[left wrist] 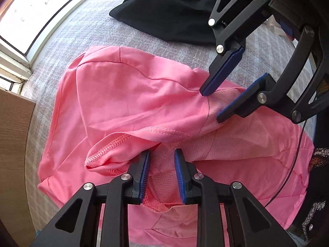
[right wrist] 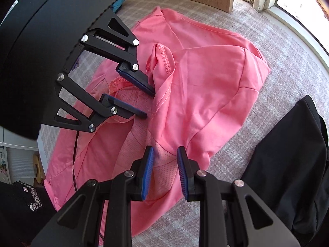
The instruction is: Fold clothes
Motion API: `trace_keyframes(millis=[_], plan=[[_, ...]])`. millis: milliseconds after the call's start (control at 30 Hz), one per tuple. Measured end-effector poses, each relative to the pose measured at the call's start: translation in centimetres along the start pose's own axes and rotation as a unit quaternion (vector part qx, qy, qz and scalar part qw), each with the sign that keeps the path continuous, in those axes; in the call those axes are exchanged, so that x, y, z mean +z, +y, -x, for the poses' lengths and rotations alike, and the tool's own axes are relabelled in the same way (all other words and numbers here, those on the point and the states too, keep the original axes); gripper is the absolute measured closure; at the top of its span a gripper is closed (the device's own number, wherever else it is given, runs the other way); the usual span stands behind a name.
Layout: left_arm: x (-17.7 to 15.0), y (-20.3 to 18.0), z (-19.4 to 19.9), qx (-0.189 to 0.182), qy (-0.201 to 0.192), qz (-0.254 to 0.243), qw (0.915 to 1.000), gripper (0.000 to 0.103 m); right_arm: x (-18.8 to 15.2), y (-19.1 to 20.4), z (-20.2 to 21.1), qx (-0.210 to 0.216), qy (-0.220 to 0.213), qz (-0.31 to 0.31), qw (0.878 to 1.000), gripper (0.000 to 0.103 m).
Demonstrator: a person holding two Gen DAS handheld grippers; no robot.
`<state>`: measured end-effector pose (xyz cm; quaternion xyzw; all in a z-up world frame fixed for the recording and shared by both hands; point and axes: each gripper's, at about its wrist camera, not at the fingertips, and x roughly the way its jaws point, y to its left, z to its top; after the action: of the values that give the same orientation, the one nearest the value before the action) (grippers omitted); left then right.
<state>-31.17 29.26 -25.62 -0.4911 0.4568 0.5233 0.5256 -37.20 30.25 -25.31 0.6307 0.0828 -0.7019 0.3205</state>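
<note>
A pink garment [left wrist: 127, 103] with a mesh lining lies rumpled on the grey checked bedding [left wrist: 98, 30]. My left gripper [left wrist: 162, 154] points straight down over its stitched hem and mesh collar. Its blue pads [left wrist: 145, 175] stand apart, and the mesh lies loose in the gap without being pressed. In the right wrist view the left gripper [right wrist: 149, 104] shows the same gap. My right gripper [right wrist: 164, 152] sits at the garment's near edge, pinching a ridge of pink cloth. From the left wrist view, creases run toward the right gripper [left wrist: 210, 106].
A black garment [left wrist: 170, 14] lies on the bedding beyond the pink one, and it shows at right as black garment [right wrist: 287, 164]. A wooden panel [left wrist: 12, 144] and a window frame [left wrist: 14, 61] border the bed. A thin black cable [left wrist: 296, 156] trails over the pink cloth.
</note>
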Motion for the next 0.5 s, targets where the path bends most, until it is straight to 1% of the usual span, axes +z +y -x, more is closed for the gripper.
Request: trace_keyframes(millis=[33, 100, 167, 267, 400, 467, 500], plan=[[0.0, -0.2, -0.2, -0.003, 0.001, -0.004, 1.0, 0.08, 0.1, -0.4, -0.1, 0.0, 0.0, -0.006, 1.0, 0.08], [0.0, -0.5, -0.2, 0.004, -0.003, -0.012, 0.9999, 0.08, 0.1, -1.1, -0.1, 0.005, -0.002, -0.019, 1.0, 0.079], [-0.2, -0.2, 0.1, 0.007, -0.007, -0.001, 1.0, 0.102, 0.1, -1.8, 0.2, 0.011, -0.006, -0.029, 0.999, 0.079], [-0.9, 0.2, 1.0, -0.005, -0.02, 0.02, 0.9996, 0.102, -0.1, -2.6, 1.0, 0.021, -0.02, -0.045, 0.999, 0.079], [-2.4, -0.9, 2.6, 0.0, -0.036, 0.022, 0.9991, 0.102, -0.2, -3.1, 1.7, 0.022, -0.027, -0.054, 0.998, 0.079], [-3.5, -1.6, 3.4, 0.004, -0.04, 0.026, 0.9989, 0.102, -0.9, -2.5, 1.8, 0.025, -0.03, -0.057, 0.998, 0.079], [-4.2, -1.9, 3.8, 0.005, -0.042, 0.03, 0.9987, 0.102, -1.3, -2.1, 1.7, 0.028, -0.031, -0.057, 0.998, 0.077]])
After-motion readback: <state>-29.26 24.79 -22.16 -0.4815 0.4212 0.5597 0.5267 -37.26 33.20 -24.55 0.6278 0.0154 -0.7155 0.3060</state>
